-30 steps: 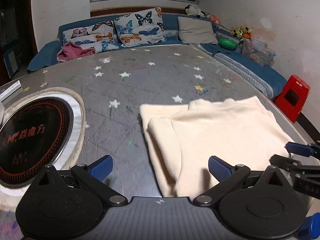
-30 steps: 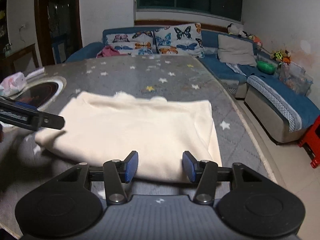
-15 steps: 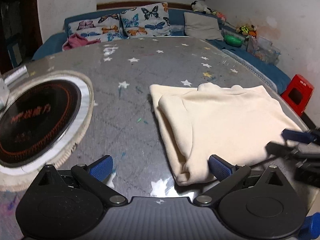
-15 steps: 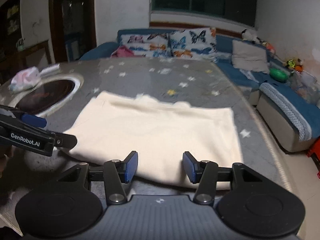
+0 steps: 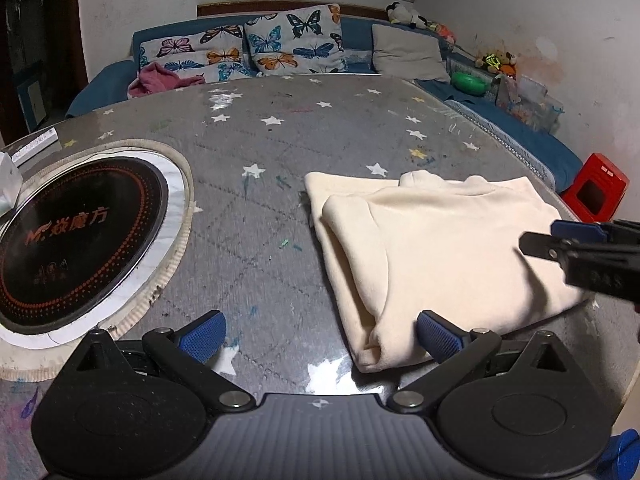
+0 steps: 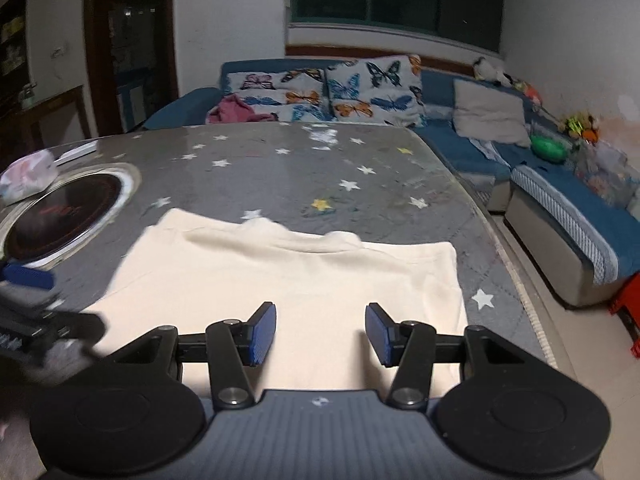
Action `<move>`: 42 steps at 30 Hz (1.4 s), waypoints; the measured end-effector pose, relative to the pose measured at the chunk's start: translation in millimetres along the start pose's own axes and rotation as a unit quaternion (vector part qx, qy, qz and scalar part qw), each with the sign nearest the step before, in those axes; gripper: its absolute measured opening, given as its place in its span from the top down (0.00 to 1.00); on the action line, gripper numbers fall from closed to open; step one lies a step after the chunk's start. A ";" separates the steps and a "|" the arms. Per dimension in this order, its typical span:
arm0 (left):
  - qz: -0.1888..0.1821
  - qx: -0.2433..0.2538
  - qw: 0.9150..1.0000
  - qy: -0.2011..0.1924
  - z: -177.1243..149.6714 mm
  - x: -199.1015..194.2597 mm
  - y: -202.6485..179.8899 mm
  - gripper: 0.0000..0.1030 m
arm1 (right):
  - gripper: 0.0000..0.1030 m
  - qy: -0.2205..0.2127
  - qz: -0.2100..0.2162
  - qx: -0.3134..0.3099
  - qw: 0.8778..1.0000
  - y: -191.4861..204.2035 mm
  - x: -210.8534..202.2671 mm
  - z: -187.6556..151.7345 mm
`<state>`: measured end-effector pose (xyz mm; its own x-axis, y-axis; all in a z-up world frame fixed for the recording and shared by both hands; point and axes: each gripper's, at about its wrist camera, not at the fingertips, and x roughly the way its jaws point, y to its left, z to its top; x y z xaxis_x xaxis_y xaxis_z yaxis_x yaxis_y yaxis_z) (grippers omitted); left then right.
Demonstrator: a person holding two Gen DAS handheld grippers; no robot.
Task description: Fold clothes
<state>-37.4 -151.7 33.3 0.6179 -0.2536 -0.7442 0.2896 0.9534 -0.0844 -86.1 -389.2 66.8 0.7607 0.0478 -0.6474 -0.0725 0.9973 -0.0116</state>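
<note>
**Inspector:** Position of the garment, please.

**Operator:** Cream garment [image 5: 436, 248] lies on the star-patterned table [image 5: 280, 152] in a stacked rectangle, layers showing along its left edge, near corner just beside my left gripper [image 5: 320, 330]. It reaches close to the table's right edge. I cannot tell whether another fold is due or whether this is its final shape.

**Inspector:** Grippers?

**Operator:** Both empty. Left jaws spread wide, the right fingertip [image 5: 438, 336] against the garment's near corner. My right gripper [image 6: 320, 334] stands at moderate width above the near hem.

**Inspector:** Risks?

**Operator:** In my judgement, three. A pinch at that corner could catch only the top layer, so the stack peels apart. A drag on the glossy table could skew the layers or push the cloth over the right edge. The two grippers sit near each other and could collide above the hem.

**Inspector:** The cooktop?

**Operator:** Induction cooktop [image 5: 72, 240] lies well apart from the cloth.
</note>
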 end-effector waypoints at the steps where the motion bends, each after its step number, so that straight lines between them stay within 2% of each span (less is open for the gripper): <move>1: 0.000 0.001 1.000 0.001 -0.3 0.3 -0.2 0.00 | 0.52 0.002 -0.001 0.004 1.000 -2.5 3.7 1.4; 8: -0.006 -0.001 1.000 0.007 -1.3 2.5 2.6 0.00 | 0.54 0.015 -0.007 0.035 0.999 -19.7 29.3 11.2; 12: -0.008 -0.002 1.000 0.009 -1.6 3.3 2.9 0.00 | 0.54 0.016 -0.007 0.027 0.999 -13.9 40.4 20.1; 15: -0.008 -0.002 1.000 0.012 -1.5 3.5 3.4 0.00 | 0.58 0.033 -0.013 0.028 0.999 -13.0 62.5 23.6; 17: -0.010 0.000 1.000 0.014 -1.0 3.4 4.1 0.00 | 0.58 0.032 -0.016 0.037 0.999 -13.4 67.9 26.1; 22: -0.011 0.002 1.000 0.016 -0.8 3.0 3.2 0.00 | 0.68 0.018 -0.008 0.041 0.999 -8.0 66.2 36.3; 27: -0.013 0.003 1.000 0.018 -0.6 2.7 3.5 0.00 | 0.69 0.025 -0.013 0.036 0.999 -4.0 82.5 38.9; 31: -0.013 0.001 1.000 0.017 1.3 -1.1 3.4 0.00 | 0.69 0.023 -0.014 0.030 0.999 1.9 74.0 40.8; 35: -0.011 -0.005 1.000 0.017 1.6 -3.7 5.2 0.00 | 0.68 0.021 0.005 0.011 1.000 10.1 52.8 35.0; 39: -0.008 -0.015 1.000 0.017 1.0 -5.4 9.1 0.00 | 0.57 0.025 0.025 -0.016 0.999 23.9 30.2 20.1; 42: -0.008 -0.019 1.000 0.020 0.6 -4.5 10.9 0.00 | 0.57 0.031 0.035 -0.034 0.998 34.4 16.7 6.7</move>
<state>-36.6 -140.3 36.2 0.5836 -0.2634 -0.7682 0.2711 0.9549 -0.1215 -71.5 -353.7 60.6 0.7114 0.1115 -0.6939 -0.1692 0.9855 -0.0151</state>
